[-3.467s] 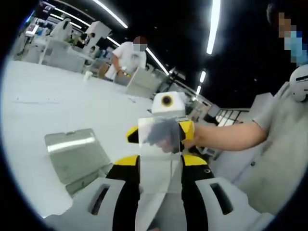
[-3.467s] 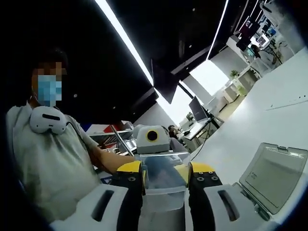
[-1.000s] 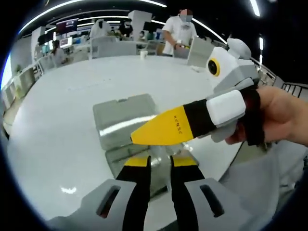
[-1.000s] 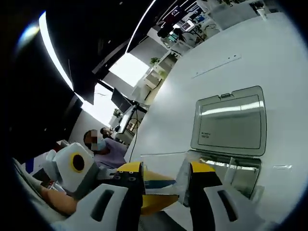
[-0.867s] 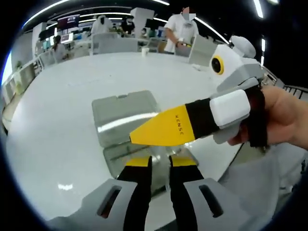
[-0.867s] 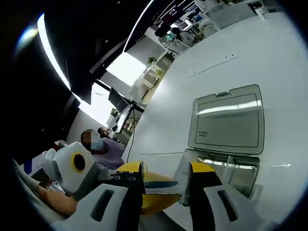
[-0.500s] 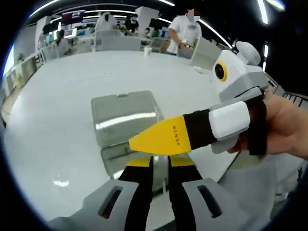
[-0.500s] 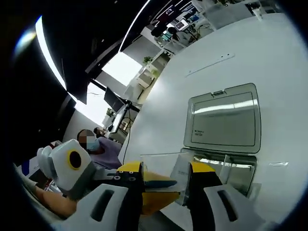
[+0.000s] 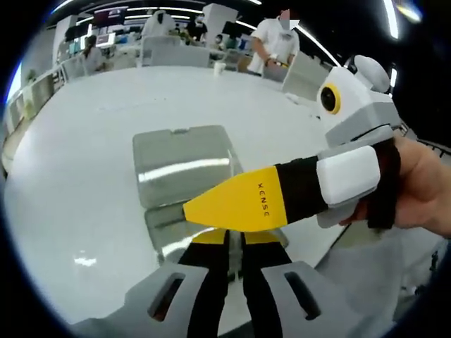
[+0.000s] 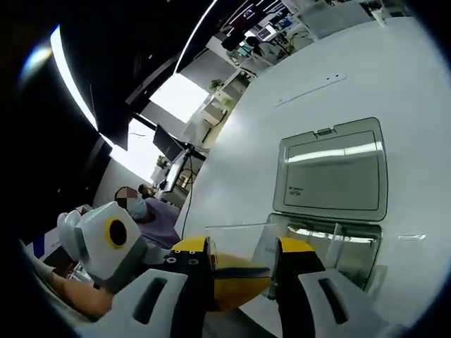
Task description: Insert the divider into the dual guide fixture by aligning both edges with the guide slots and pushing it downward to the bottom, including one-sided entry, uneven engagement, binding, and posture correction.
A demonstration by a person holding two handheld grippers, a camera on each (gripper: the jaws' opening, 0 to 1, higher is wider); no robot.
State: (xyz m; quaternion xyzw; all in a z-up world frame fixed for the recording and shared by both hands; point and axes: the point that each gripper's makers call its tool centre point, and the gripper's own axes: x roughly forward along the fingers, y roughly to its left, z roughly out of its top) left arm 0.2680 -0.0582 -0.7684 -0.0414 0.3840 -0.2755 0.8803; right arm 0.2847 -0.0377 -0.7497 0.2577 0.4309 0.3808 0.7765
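Working over a broad white counter (image 9: pixel 70 176), with the clear dual guide fixture (image 10: pixel 331 243) lying on it, its hinged lid (image 10: pixel 331 169) thrown flat open behind. Holding the divider (image 10: pixel 232 236), a thin transparent sheet, just above the near end of the fixture and not yet seated in any slot, as far as can be told.

Looks light, stiff and slick, likely to flex or skid if squeezed on its faces and to bind if one edge leads. Best held near the top edge, level, leaving both side edges free for the guides.

Keeps the right gripper (image 10: pixel 243 243) with jaws set apart, the divider between them; cannot tell whether they press on it. Shows the left gripper (image 9: pixel 235 243) with jaws almost closed, seemingly pinching the sheet's thickness.

Reads roughly "KENSE" on the right gripper's yellow jaw in the left gripper view. Carries a small printed label on the lid, too fine to read.
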